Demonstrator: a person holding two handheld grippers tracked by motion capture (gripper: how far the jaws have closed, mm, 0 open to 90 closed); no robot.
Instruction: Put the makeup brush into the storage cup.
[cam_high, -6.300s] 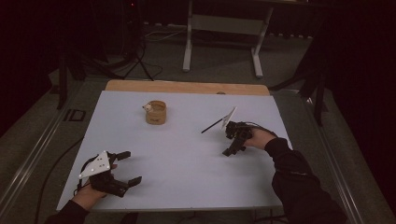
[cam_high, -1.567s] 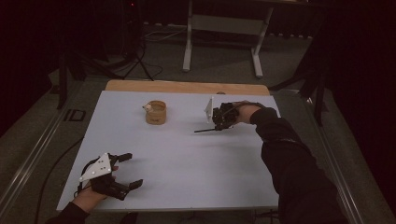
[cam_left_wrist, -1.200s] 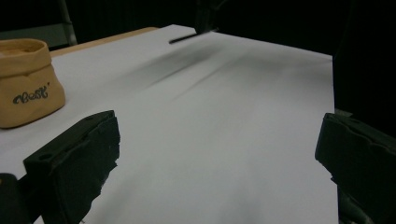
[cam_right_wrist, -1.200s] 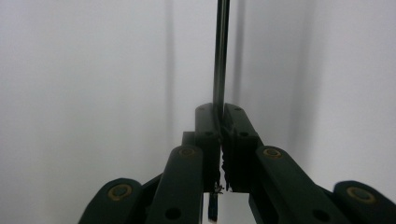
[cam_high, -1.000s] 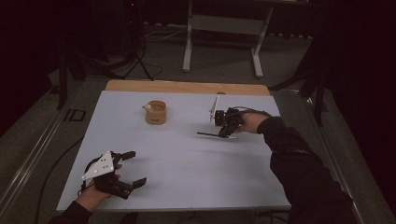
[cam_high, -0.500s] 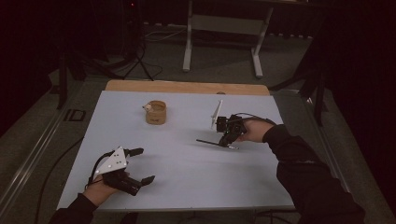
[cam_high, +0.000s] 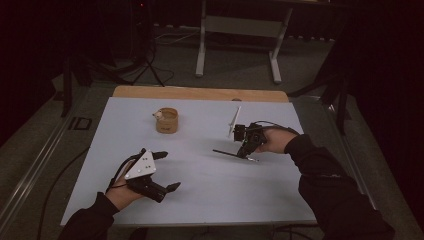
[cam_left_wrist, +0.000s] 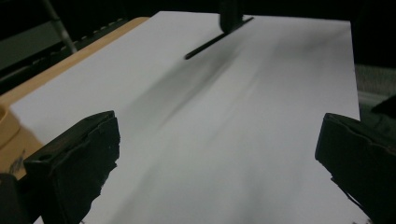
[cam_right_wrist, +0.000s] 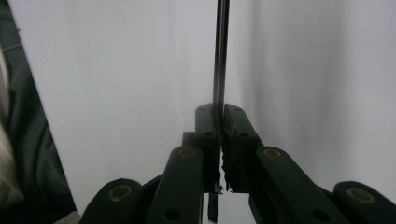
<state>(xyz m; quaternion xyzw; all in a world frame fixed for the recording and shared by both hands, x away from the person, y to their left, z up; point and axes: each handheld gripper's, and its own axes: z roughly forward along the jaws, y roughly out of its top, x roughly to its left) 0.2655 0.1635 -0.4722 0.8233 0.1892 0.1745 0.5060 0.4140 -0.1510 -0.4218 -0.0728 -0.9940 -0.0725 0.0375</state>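
jaws of the right gripper (cam_high: 246, 150) were pressed together on a thin black stick (cam_high: 229, 153), seen plainly in the right gripper view, where the stick (cam_right_wrist: 220, 56) ran straight out from between the pads. from the high view the stick lay nearly level, just above the white table (cam_high: 210, 195) right of centre, its free end pointing toward the left side. whether that end touched the surface could not be told.

jaws of the left gripper (cam_high: 161, 172) stood wide apart with nothing between them; the left gripper view showed bare white table (cam_left_wrist: 224, 140) between the two black pads, and the stick (cam_left_wrist: 212, 43) far off beyond.

container: one small round wooden cup (cam_high: 166, 120) stood upright on the far left-centre of the table, well apart from both grippers. something small and pale sat at its rim; the rest of its contents were too dim to make out. a wooden board (cam_high: 200, 93) edged the table's far side.
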